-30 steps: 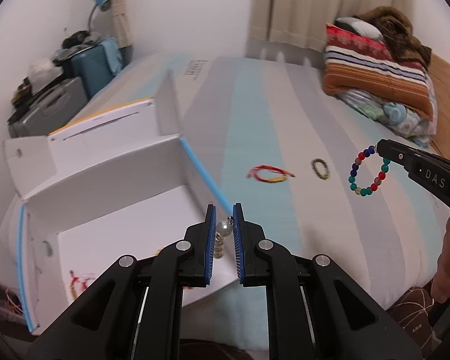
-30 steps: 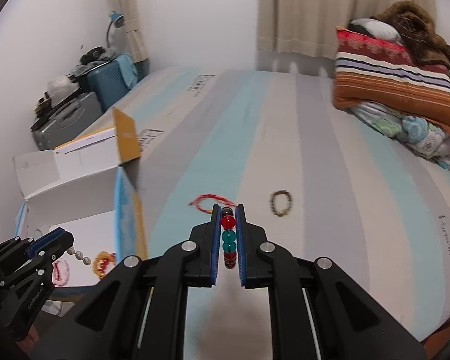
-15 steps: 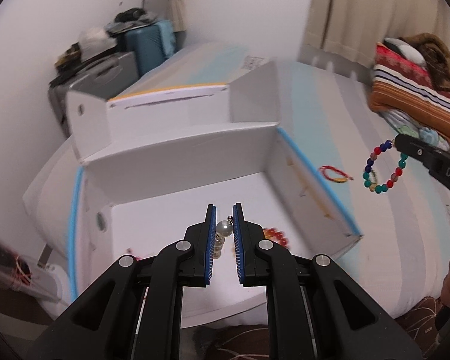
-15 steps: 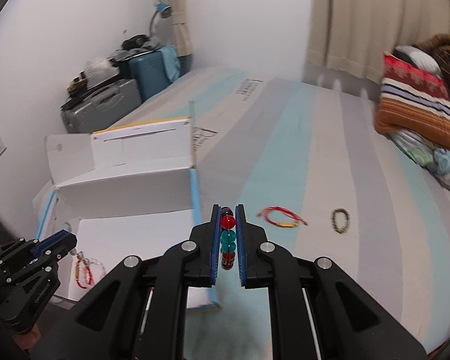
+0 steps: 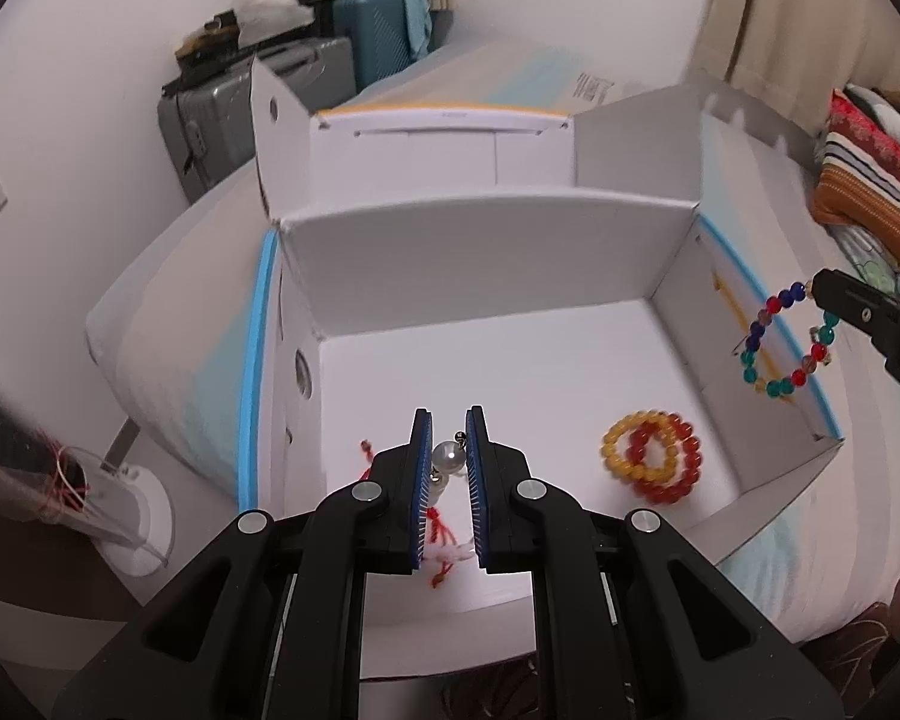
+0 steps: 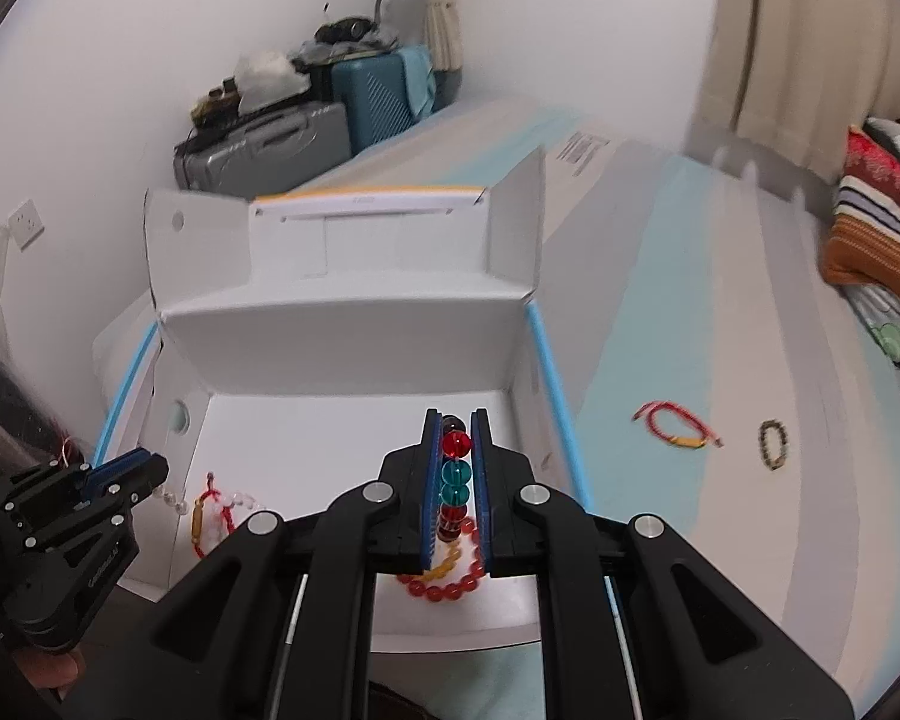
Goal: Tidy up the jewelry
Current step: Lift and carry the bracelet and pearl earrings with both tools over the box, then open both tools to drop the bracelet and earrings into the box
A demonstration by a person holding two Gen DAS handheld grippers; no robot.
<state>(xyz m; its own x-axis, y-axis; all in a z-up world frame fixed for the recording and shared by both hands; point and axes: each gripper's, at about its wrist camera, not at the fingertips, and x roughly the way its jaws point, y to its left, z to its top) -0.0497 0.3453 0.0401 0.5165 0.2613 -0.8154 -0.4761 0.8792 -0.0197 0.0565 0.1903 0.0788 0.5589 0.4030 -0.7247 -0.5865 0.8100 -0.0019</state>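
Observation:
My left gripper [image 5: 449, 420] is shut on a pearl bead bracelet [image 5: 447, 456] and holds it over the near left part of the open white box [image 5: 486, 252]. My right gripper [image 6: 456, 417] is shut on a multicoloured bead bracelet [image 6: 455, 474], which hangs above the box's right wall in the left wrist view [image 5: 786, 348]. Inside the box lie a red and yellow bead bracelet pair [image 5: 651, 456] and a red string bracelet [image 6: 210, 513]. On the bed lie a red cord bracelet [image 6: 675, 426] and a dark bead bracelet [image 6: 773, 445].
The box sits on the bed's corner, its lid flaps [image 6: 366, 240] standing up at the back. Suitcases [image 6: 306, 132] stand by the wall behind. Pillows and blankets [image 6: 882, 228] lie at the far right. A bag with a white base [image 5: 90, 498] stands on the floor at left.
Both grippers have swung left from over the bed to over the box, each still holding its bracelet. The box now fills both views.

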